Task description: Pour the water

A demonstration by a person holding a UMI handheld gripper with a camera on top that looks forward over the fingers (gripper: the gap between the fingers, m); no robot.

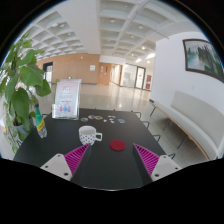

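A white cup (pixel 90 134) with a dotted pattern stands on the dark table (pixel 60 135), just beyond my left finger. A small red round coaster or lid (pixel 119 145) lies on the table ahead, between my fingers' lines. A clear bottle with a green label (pixel 39 122) stands at the table's left edge beside the plant. My gripper (pixel 112 158) is open and empty, its pink pads (pixel 74 157) wide apart above the table's near part.
A leafy green plant (pixel 22 80) rises at the left. A standing sign card (pixel 67 99) is at the table's far side. A white bench (pixel 190 120) runs along the right wall. A tiled hall floor stretches beyond.
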